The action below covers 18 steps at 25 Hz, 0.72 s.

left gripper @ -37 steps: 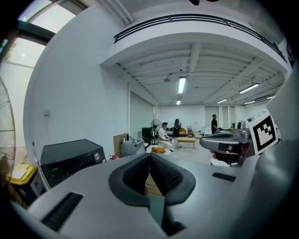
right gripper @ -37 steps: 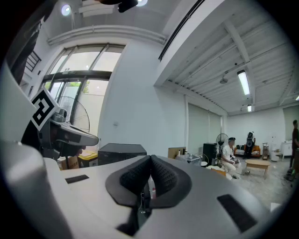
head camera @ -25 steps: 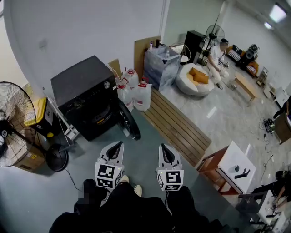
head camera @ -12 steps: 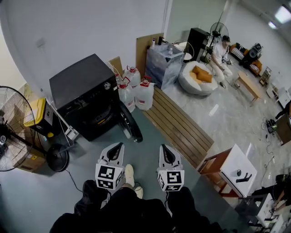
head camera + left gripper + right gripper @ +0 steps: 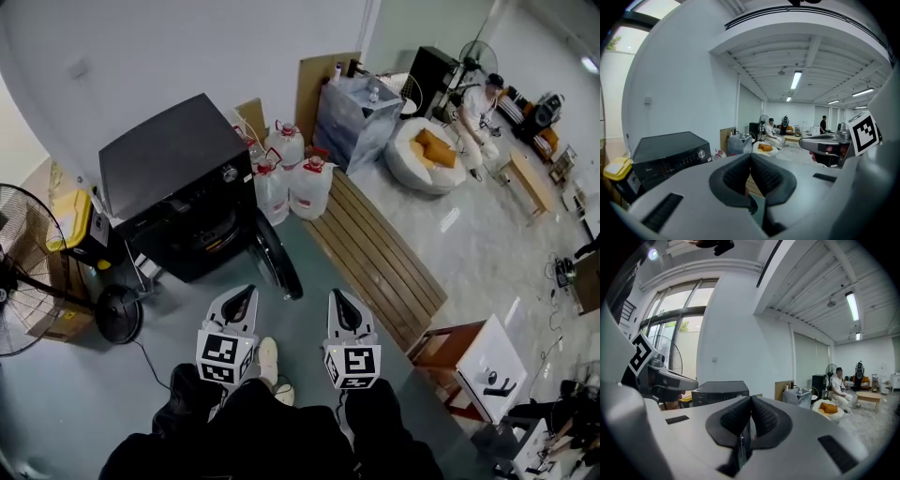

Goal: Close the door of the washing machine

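Left gripper (image 5: 246, 294): jaws together, pads touching along their length in the left gripper view, nothing between them. Right gripper (image 5: 336, 300): same, jaws closed on nothing. Both were held side by side, low in the head view, pointing ahead and slightly down over the grey floor (image 5: 178, 319), well short of the machine. Neither touched anything.

Washing machine (image 5: 173, 178): black front-loader, stood on the floor with its back to the white wall (image 5: 187, 56), at the floor's far edge. Its control panel with a round knob (image 5: 229, 172) faced the person. Door (image 5: 278, 255) was open. It hung out from the right side of the front toward the grippers, nearly edge-on to the head camera, and showed a dark round frame. The drum opening was dark, so I couldn't read any contents.

Around it:
- Clear water jugs (image 5: 309, 187) with red caps stood on the floor just right of the machine, packed close together.
- A slatted wooden platform (image 5: 380, 258) ran from the jugs toward the near right.
- A pedestal fan (image 5: 23, 272) stood left of the machine, with a yellow-lidded box (image 5: 70, 220) between the two.
- The wearer's light shoe (image 5: 267, 358) showed between the two grippers.
- A seated person (image 5: 478, 112) was far back right, beside a white beanbag (image 5: 427, 155).
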{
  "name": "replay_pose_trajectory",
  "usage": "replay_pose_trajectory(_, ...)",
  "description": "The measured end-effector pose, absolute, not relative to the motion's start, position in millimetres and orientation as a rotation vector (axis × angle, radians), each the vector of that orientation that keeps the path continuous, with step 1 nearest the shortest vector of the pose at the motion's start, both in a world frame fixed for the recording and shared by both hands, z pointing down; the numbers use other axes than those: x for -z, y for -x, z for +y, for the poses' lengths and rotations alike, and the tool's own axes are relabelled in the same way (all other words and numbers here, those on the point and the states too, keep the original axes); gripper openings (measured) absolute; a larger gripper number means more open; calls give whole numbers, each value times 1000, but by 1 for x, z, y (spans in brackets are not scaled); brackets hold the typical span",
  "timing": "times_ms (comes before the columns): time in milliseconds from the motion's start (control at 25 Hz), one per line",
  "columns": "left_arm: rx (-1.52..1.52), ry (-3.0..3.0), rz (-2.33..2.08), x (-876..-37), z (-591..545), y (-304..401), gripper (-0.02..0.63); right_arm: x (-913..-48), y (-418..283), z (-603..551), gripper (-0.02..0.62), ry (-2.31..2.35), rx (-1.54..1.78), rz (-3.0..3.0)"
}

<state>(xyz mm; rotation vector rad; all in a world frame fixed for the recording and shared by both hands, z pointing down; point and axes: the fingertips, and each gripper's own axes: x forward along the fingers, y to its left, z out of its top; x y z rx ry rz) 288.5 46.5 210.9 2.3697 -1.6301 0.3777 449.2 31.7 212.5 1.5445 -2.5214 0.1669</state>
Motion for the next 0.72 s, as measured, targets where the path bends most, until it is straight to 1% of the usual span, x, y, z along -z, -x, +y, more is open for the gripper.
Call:
replay_pose_trajectory(360, -386, -2310, -1617, -235, -44, -240, 24, -232, -401, -61, 17, -1494, -213, -2494)
replay_pose_trajectory(720, -389, -2263, -1591, -266, -92, -203, 23, -262, -368, -115, 17, -1458, -242, -2453)
